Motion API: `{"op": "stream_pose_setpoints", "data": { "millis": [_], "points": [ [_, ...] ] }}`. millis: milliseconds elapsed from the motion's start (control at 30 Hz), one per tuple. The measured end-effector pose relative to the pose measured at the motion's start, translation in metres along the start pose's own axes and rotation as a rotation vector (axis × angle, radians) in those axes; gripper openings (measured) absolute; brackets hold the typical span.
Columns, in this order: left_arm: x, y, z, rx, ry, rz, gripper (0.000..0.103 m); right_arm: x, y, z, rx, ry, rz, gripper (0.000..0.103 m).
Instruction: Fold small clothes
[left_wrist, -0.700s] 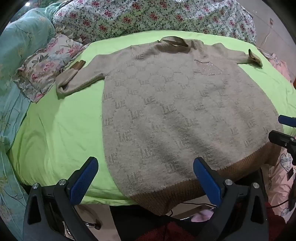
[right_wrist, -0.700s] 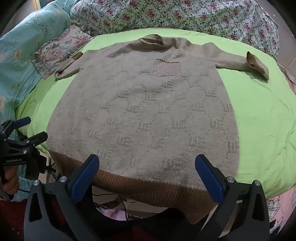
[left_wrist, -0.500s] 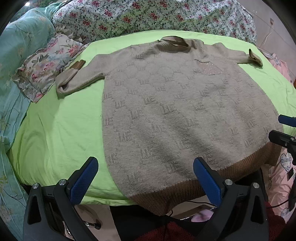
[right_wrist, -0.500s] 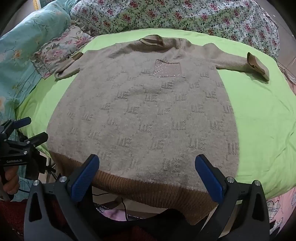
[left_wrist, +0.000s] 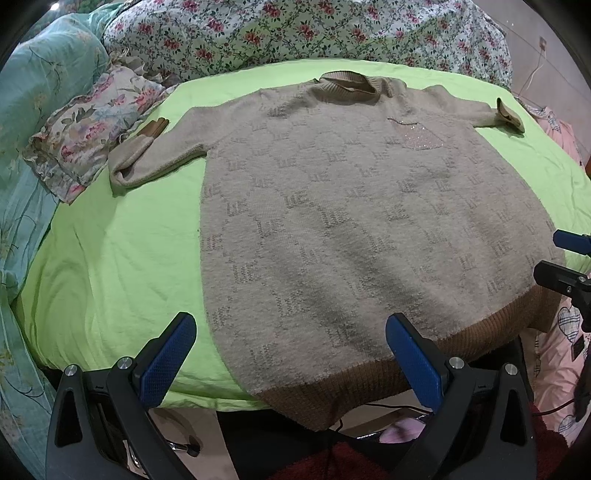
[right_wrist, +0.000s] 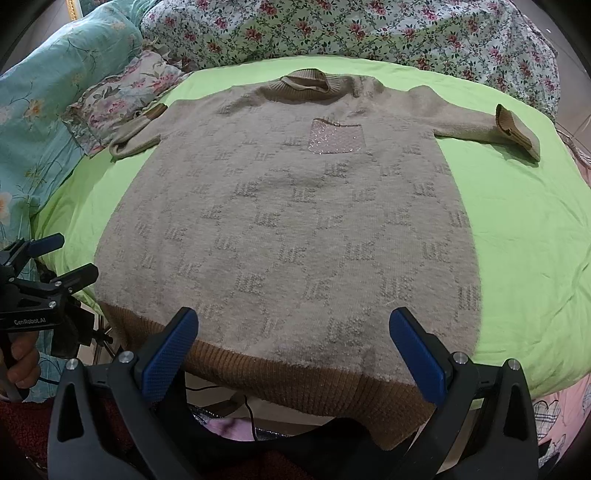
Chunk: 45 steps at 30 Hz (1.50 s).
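1. Where the lime-green bed sheet (right_wrist: 517, 229) covers the bed, a beige knit sweater (right_wrist: 295, 229) lies flat and face up, its ribbed collar (right_wrist: 306, 85) toward the far edge and its brown ribbed hem (right_wrist: 295, 380) hanging over the near edge.
2. A sparkly chest pocket (right_wrist: 334, 138) sits just below the collar, and a repeating woven motif covers the body.
3. Both sleeves are spread outward: the right sleeve cuff (right_wrist: 515, 129) is turned back on bare sheet near the far right corner, and the left sleeve cuff (left_wrist: 135, 158) ends at the far left, touching a floral pillow (left_wrist: 88, 136).
4. The left hand-held gripper (left_wrist: 291, 354) hovers at the near edge over the sweater's left side; its blue pads (left_wrist: 168, 363) are spread wide and hold nothing, one above bare sheet, the other above the hem.
5. The right hand-held gripper (right_wrist: 295, 350) hovers at the near edge over the hem, fingers likewise spread apart and empty.
6. A floral quilt (right_wrist: 351, 33) is heaped along the far edge of the bed, and a teal floral blanket (left_wrist: 40, 85) lies along the left edge.
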<state>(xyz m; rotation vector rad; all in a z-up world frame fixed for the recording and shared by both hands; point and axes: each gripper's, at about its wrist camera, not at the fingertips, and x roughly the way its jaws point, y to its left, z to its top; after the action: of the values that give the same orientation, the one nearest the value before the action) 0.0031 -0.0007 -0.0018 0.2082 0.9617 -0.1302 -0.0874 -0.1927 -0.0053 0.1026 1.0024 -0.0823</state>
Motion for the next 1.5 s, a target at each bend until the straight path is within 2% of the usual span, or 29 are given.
{"op": "stream_pose_setpoints", "data": {
  "millis": [367, 533, 1067, 1233, 1367, 1500],
  "points": [
    [0.003, -0.001, 0.003, 0.007, 0.019, 0.004, 0.103, 0.003, 0.004, -0.004, 0.002, 0.0, -0.001, 0.103],
    [0.005, -0.001, 0.003, -0.001, -0.006, 0.007, 0.103, 0.003, 0.004, -0.003, 0.002, 0.007, -0.002, 0.103],
    [0.01, -0.001, 0.003, -0.002, 0.009, 0.016, 0.103, 0.004, 0.004, -0.002, 0.005, 0.0, 0.005, 0.103],
    [0.014, 0.004, 0.009, 0.003, -0.007, 0.033, 0.103, 0.006, 0.001, 0.005, 0.011, -0.019, 0.025, 0.103],
    [0.018, 0.013, 0.019, 0.002, -0.031, 0.077, 0.103, 0.007, -0.006, 0.018, 0.016, -0.032, 0.035, 0.103],
    [0.028, 0.023, 0.029, -0.026, -0.016, 0.065, 0.103, 0.011, -0.012, 0.029, 0.016, -0.028, 0.025, 0.103]
  ]
}}
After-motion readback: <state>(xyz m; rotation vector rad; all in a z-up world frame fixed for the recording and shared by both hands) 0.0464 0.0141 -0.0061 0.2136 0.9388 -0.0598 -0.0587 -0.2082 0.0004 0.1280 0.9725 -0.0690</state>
